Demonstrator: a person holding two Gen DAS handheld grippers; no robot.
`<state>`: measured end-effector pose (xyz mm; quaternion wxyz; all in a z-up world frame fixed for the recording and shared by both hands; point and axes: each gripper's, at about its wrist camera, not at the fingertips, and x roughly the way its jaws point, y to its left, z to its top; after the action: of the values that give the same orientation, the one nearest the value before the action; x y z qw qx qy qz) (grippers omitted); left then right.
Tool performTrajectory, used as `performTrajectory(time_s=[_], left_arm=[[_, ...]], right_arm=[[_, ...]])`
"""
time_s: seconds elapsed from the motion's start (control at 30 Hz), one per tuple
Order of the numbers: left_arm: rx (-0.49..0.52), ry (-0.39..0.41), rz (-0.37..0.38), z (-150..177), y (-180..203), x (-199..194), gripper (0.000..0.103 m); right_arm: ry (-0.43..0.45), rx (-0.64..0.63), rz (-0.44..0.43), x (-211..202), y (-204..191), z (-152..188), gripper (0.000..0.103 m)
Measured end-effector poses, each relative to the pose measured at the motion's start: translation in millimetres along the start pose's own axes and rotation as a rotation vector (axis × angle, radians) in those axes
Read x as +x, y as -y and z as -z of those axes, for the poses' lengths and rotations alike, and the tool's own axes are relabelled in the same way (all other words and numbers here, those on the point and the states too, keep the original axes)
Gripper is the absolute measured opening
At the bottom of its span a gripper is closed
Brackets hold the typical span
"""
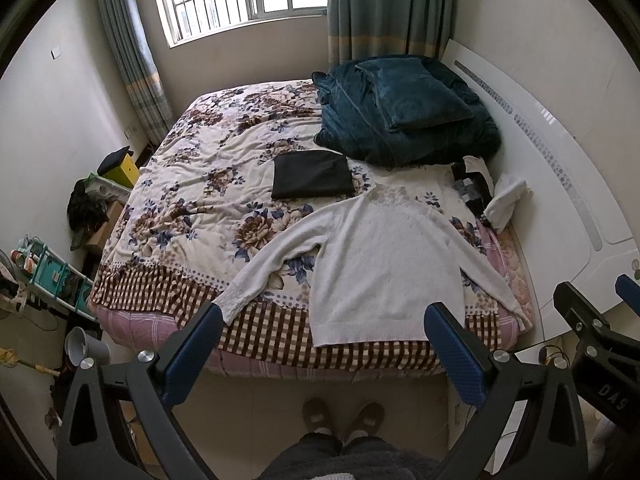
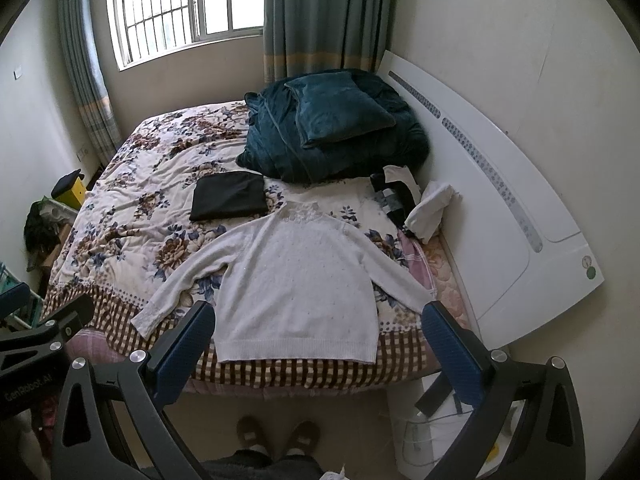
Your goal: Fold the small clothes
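Observation:
A white long-sleeved sweater (image 1: 380, 264) lies flat on the bed, face up, sleeves spread, hem at the near edge; it also shows in the right wrist view (image 2: 296, 292). A folded black garment (image 1: 312, 174) lies beyond it, seen too in the right wrist view (image 2: 230, 196). My left gripper (image 1: 324, 320) is open and empty, held above the floor in front of the bed, near the hem. My right gripper (image 2: 318, 316) is open and empty, also short of the bed edge. Each gripper shows at the edge of the other's view.
The bed has a floral and checked cover (image 1: 192, 208). A dark teal quilt and pillow (image 1: 404, 108) sit at the back right. Small white and black clothes (image 1: 488, 188) lie by the white headboard (image 1: 560, 184). Clutter and a rack (image 1: 52, 272) stand left. The person's slippers (image 1: 344, 416) are on the floor.

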<state>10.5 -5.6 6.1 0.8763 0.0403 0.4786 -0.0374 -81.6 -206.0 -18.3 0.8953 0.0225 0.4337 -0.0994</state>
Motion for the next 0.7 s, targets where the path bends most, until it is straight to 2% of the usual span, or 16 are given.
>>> performTrajectory(time_s=[0.7], left_arm=[[-0.007,0.009,0.003,-25.1,1.7,-11.0,0.103]], right_arm=[[0.011,-0.003,-0.002,-4.0,-4.0,-7.8,0.103]])
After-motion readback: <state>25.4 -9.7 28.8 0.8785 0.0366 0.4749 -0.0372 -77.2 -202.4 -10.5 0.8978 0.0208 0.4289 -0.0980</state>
